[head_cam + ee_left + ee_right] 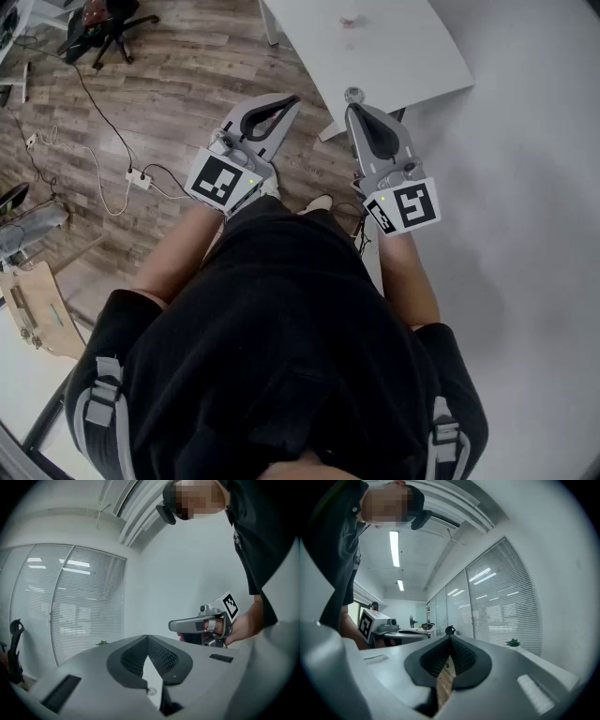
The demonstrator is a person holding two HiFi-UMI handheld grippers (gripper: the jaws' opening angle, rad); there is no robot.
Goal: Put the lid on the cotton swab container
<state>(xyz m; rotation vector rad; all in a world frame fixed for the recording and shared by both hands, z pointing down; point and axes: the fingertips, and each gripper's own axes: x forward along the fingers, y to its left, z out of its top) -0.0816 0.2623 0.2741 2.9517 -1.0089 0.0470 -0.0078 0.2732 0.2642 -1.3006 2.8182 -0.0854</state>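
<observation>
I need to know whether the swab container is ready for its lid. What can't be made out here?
- Pinkish item on the white table, head view: too small and far to name.
- Round thing at the table's near edge, head view: too small to call a lid.
- Faint ring, left gripper view: boxed in by the left gripper, unidentifiable.

White worktop (403, 56) far right; black office chair (101, 25) far left; power strip (140, 178), seemingly, on wooden floor (192, 98).
</observation>
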